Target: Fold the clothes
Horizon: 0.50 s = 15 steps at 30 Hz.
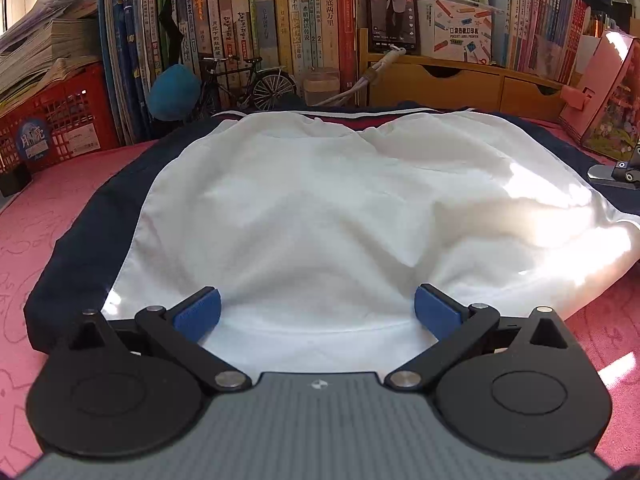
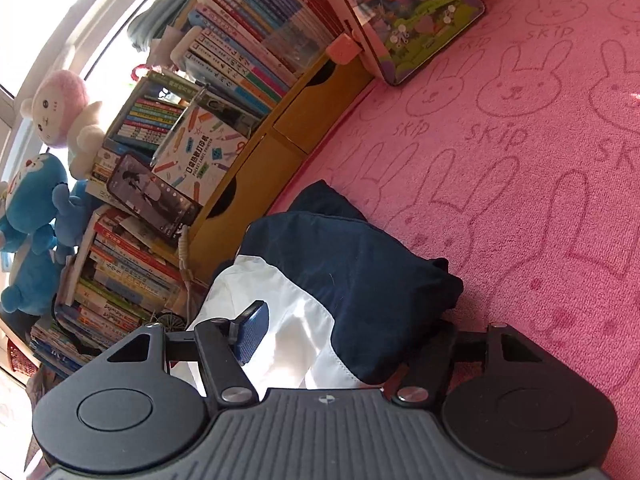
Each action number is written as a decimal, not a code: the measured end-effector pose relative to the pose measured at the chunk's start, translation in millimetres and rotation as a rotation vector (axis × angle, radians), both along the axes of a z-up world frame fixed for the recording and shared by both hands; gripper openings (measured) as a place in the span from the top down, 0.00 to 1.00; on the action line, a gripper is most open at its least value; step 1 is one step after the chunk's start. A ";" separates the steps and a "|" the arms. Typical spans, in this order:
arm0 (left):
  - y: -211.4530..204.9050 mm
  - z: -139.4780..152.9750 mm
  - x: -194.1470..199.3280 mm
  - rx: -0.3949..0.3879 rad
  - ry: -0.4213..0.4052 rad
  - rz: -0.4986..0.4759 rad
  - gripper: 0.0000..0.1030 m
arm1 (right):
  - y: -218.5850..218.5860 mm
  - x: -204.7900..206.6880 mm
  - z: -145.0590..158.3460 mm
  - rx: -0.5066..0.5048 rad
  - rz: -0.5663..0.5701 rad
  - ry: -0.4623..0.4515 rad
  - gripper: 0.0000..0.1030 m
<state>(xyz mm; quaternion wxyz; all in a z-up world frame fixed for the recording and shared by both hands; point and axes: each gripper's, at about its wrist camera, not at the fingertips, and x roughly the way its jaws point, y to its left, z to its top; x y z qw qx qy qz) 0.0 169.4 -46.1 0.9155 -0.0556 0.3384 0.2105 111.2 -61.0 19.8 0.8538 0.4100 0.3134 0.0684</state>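
Note:
A navy jacket with a large white panel [image 1: 320,200] lies spread flat on the pink rabbit-print cloth [image 1: 48,240]. In the left wrist view my left gripper [image 1: 318,308] is open at the near hem. Its blue pads [image 1: 198,314] rest wide apart on the white fabric, and nothing is pinched between them. In the right wrist view my right gripper [image 2: 340,332] is rolled onto its side at the jacket's edge. The navy sleeve [image 2: 360,280] and some white fabric lie loosely between its jaws. One blue pad [image 2: 252,336] shows beside the white fabric; the other finger is hidden under the navy cloth.
Books [image 1: 280,32], a red crate [image 1: 60,120], a model bicycle [image 1: 248,80] and a wooden drawer unit [image 1: 460,84] line the far edge. A pink case [image 1: 604,96] leans at the right, with a black metal part [image 1: 616,170] below it. Plush toys [image 2: 36,220] stand by the window.

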 end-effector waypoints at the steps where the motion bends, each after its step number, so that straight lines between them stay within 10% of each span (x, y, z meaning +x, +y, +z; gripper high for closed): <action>1: 0.8 0.5 -0.8 -0.002 0.000 0.004 0.00 | 0.5 1.8 1.1 -0.005 0.005 0.010 0.38; 8: 32.9 32.6 -51.3 0.001 -0.079 0.135 0.02 | 0.0 -5.8 9.8 -0.131 0.042 -0.023 0.76; 12: 80.7 32.7 -72.9 0.070 -0.009 0.305 0.01 | 35.4 -23.2 51.3 -0.375 0.088 -0.208 0.85; 15: 113.2 27.5 -94.4 -0.033 -0.013 0.363 0.00 | 91.1 -43.6 89.2 -0.595 0.157 -0.401 0.86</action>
